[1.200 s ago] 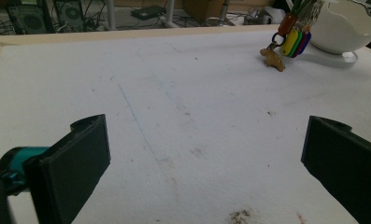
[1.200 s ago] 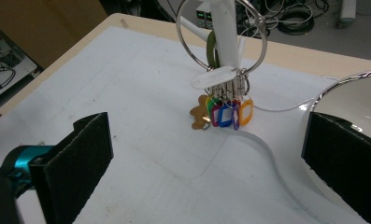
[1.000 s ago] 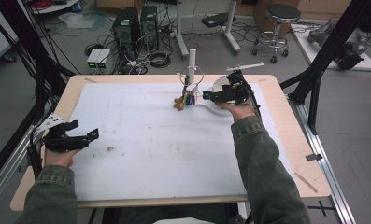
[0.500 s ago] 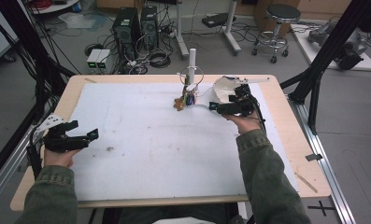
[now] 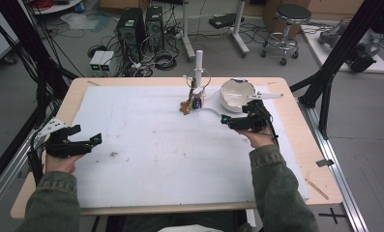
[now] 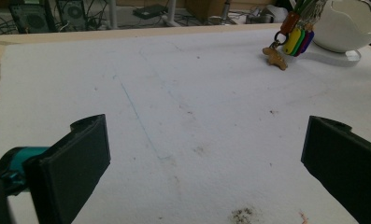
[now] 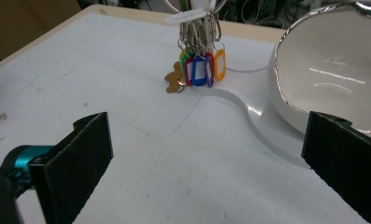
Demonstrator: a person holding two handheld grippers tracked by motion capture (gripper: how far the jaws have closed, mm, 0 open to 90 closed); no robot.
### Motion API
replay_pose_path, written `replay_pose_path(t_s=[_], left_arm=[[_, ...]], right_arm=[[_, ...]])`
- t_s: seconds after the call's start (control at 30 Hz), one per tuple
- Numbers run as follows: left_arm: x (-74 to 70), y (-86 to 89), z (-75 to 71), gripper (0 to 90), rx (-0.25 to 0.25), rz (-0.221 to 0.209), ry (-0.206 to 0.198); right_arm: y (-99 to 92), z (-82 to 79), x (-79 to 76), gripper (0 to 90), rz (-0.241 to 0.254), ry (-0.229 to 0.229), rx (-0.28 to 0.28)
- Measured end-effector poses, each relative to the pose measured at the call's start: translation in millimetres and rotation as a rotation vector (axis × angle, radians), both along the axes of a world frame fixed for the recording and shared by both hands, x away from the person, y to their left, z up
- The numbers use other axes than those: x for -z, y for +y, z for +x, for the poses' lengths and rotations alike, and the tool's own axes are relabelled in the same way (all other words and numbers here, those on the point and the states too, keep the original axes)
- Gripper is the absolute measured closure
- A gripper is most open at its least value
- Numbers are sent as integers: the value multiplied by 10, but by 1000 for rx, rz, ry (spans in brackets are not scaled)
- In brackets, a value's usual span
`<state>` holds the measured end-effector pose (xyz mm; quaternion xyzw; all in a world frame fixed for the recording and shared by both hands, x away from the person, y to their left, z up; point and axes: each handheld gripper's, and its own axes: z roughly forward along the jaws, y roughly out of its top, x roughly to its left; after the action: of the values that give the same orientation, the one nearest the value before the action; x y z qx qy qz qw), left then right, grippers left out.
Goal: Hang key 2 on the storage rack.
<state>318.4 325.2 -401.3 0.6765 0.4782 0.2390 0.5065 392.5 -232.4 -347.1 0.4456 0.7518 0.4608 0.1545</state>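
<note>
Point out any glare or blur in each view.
Right gripper view: bright glare streaks inside the white bowl, both near jaws soft. Left gripper view: jaws blurred, key tags fairly sharp. High view: even light, faint shadows, key tags too small for detail.

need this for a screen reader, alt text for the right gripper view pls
The open right gripper faces a bunch of coloured key tags hanging from a stand, with a white egg-shaped bowl at right, all on a white mat.

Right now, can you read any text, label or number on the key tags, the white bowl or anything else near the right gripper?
None can be read.
Key tags: the paper windows look blank or too blurred to tell.
White bowl: no marking visible.
White disc above the keys: no legible print.
</note>
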Motion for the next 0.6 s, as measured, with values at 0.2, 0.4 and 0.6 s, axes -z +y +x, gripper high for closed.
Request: replay_pose_path(t_s=[0.2,0.4,0.6], left_arm=[[1,-2,1,17,-2,0,0],[2,7,-2,17,-3,-1,0],[7,10,-6,17,-6,-1,3]], right_arm=[[-34,-110,110,10,12,-79,29],[-79,-173,171,10,6,-100,49],[-148,-261,258,10,4,-124,60]])
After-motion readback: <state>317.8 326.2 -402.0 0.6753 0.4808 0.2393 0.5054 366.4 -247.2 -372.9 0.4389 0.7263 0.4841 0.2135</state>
